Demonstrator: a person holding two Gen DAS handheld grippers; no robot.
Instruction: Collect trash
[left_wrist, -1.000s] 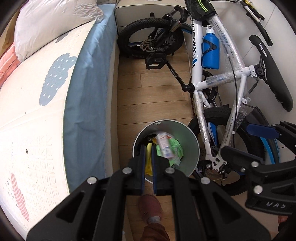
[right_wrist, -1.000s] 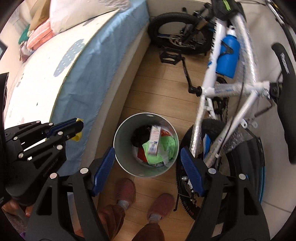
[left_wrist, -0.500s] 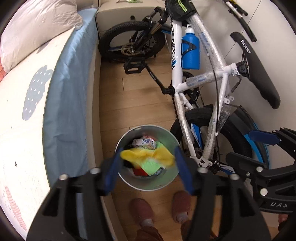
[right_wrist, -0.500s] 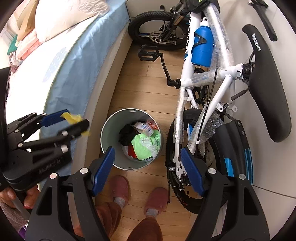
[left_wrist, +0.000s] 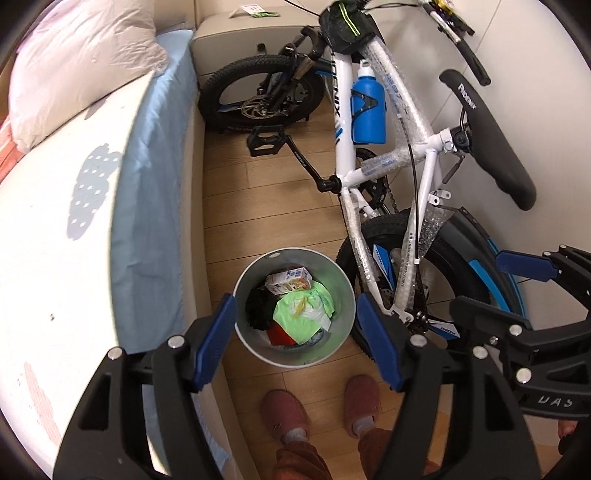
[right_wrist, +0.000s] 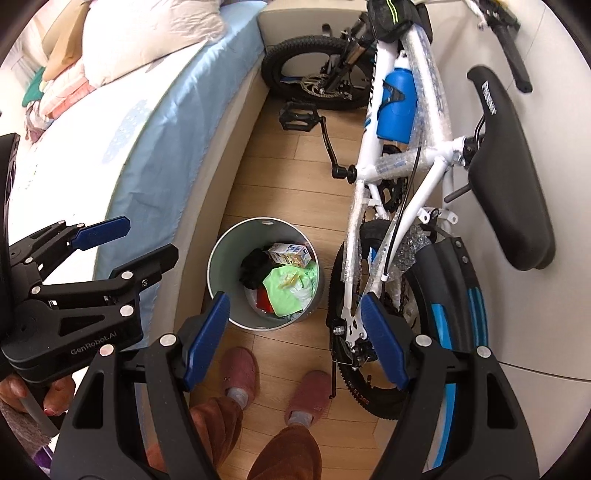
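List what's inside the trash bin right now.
In the trash bin: a small carton, a green wrapper with a yellow scrap on it, black material, something red. Anything beneath them is covered.

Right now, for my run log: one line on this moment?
left gripper: open, just opened, empty | right gripper: open, empty | yellow scrap: in bin

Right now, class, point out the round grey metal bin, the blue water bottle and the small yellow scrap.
round grey metal bin (left_wrist: 246, 295), left wrist view, bare inner wall
blue water bottle (right_wrist: 397, 109), right wrist view, body
small yellow scrap (left_wrist: 300, 307), left wrist view, its middle
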